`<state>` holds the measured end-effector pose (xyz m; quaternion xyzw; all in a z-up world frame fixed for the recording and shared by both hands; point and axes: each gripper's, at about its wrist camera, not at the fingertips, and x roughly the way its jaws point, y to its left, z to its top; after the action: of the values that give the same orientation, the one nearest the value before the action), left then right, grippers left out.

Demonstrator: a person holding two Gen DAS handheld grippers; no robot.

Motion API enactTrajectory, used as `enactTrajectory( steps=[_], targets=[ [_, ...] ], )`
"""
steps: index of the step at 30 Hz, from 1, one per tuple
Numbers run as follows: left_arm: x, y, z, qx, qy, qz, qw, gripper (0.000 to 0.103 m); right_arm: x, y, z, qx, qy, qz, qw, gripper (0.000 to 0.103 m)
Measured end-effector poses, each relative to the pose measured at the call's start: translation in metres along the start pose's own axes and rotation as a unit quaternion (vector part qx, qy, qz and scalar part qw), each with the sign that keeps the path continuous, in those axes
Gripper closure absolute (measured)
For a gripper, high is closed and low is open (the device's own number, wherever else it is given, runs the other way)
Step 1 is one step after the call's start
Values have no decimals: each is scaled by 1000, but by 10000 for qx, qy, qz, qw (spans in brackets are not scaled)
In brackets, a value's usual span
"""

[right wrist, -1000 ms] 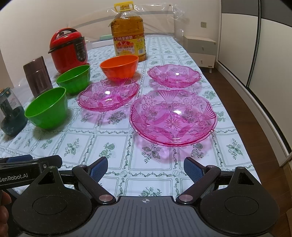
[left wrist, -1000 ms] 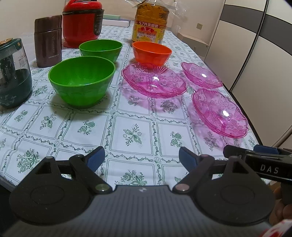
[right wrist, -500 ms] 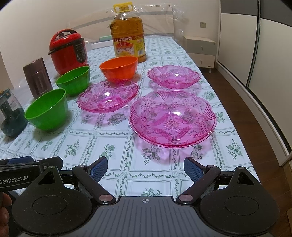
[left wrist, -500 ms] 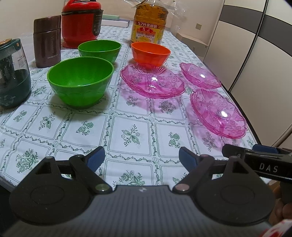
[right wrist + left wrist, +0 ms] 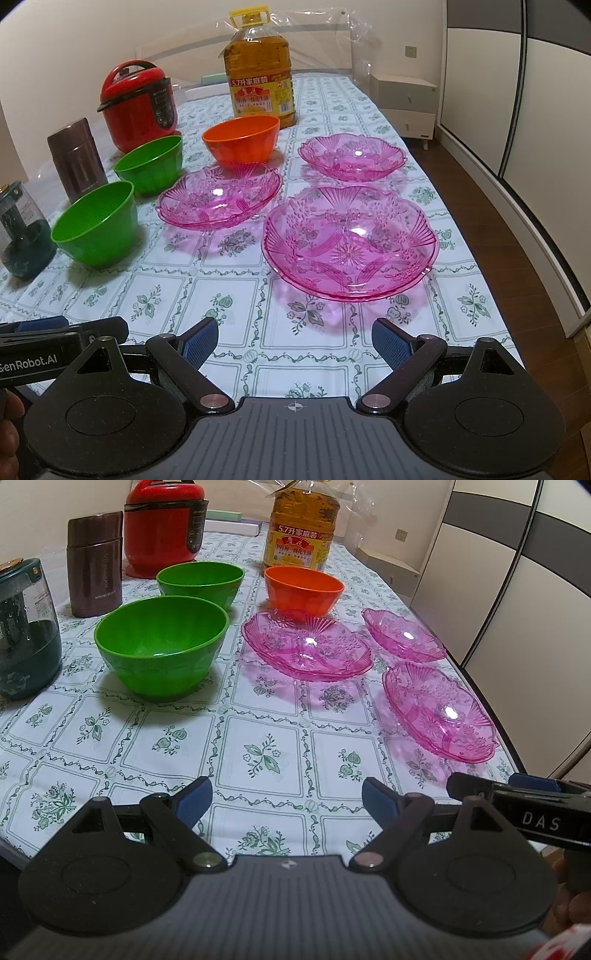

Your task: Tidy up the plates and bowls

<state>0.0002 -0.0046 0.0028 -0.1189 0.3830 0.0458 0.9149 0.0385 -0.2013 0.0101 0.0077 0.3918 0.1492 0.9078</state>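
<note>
Left view: left gripper spread, empty, over near table edge; near green bowl toward left edge. Approach rim squarely.

Right view: right gripper spread, empty; big pink plate ahead, near right edge. Pinch rim shallowly, lift level.

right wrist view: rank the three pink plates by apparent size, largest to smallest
1. Nearest pink plate, in front of the right gripper: clearly largest, though nearness inflates it.
2. Left pink plate, beside the green bowls.
3. Far pink plate: smallest-looking, but it sits farther back, so its true size against the left one is unsure.
</note>
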Motion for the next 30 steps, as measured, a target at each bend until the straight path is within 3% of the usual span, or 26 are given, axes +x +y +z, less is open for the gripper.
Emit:
enactTrajectory(
  steps=[14, 24, 30],
  targets=[
    [0, 8, 7, -70, -42, 46, 10000, 17, 0, -2, 4, 122, -50, -14, 9999, 13],
    [14, 6, 27, -262, 53, -199, 9994, 19, 2, -24, 16, 504, -231, -204, 9983, 13],
    [38, -13, 43, -364, 159, -602, 9974, 22, 8, -53, 29, 750, -366, -479, 9954, 13]
  ],
)
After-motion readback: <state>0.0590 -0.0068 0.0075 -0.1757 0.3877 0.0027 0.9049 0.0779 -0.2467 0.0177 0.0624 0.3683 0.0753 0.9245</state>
